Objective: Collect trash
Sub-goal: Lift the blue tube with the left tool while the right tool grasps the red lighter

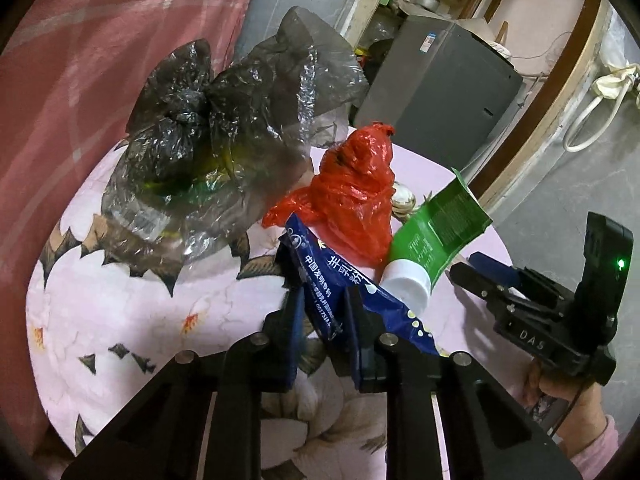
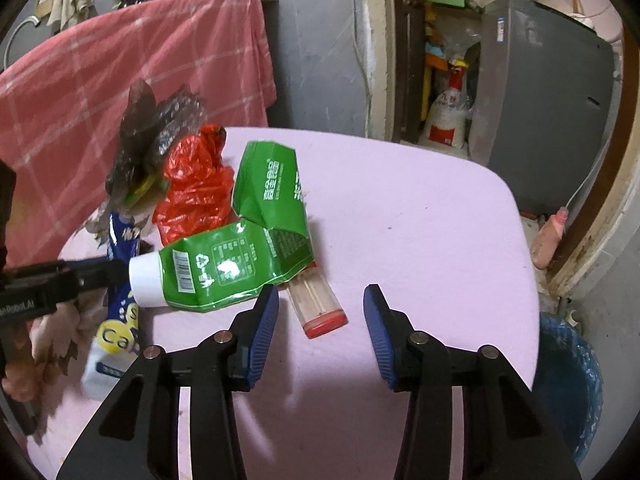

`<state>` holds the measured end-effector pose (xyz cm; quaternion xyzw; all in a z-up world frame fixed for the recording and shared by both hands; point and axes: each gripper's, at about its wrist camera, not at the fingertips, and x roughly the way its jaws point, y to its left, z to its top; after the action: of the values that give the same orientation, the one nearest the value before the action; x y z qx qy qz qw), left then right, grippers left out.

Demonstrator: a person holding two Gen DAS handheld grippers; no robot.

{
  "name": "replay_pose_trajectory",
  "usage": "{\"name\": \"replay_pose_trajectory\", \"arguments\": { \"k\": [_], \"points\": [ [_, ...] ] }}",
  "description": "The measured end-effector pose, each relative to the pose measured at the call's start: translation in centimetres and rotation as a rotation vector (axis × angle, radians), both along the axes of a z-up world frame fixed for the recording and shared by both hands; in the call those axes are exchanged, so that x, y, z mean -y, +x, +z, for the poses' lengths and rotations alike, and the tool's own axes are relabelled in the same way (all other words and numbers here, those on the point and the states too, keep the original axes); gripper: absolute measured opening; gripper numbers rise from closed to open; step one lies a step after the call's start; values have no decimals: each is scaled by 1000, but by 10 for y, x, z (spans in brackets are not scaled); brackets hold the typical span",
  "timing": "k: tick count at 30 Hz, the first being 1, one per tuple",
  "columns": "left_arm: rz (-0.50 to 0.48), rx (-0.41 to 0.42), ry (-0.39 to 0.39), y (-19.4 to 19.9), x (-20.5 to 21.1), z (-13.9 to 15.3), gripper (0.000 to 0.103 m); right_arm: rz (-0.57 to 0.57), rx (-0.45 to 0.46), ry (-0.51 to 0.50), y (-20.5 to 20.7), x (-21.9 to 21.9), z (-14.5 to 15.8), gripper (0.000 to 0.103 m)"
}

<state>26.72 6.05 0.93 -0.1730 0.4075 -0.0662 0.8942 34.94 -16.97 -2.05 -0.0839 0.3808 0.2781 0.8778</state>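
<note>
left gripper [image 1: 322, 312] angled down, pads pinching blue packet [image 1: 320, 280]; right gripper [image 2: 320, 320] angled down, jaws apart, nothing btwn.

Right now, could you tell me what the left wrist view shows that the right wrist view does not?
Only the left wrist view shows the left gripper closed on the blue sachet, and the right gripper from the side.

Only the right wrist view shows the clear tube with a red cap lying between the right gripper's open fingers, and the blue bin beside the table.

Both show the green pouch, red bag and dark bag.
</note>
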Motion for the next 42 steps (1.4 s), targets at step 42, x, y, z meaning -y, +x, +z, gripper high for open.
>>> {"name": "replay_pose_trajectory", "arguments": {
  "k": [42],
  "points": [
    [-193,-22,-15,-6,49,13,5,-51,-5,31,-55,24,6,27]
  ]
}}
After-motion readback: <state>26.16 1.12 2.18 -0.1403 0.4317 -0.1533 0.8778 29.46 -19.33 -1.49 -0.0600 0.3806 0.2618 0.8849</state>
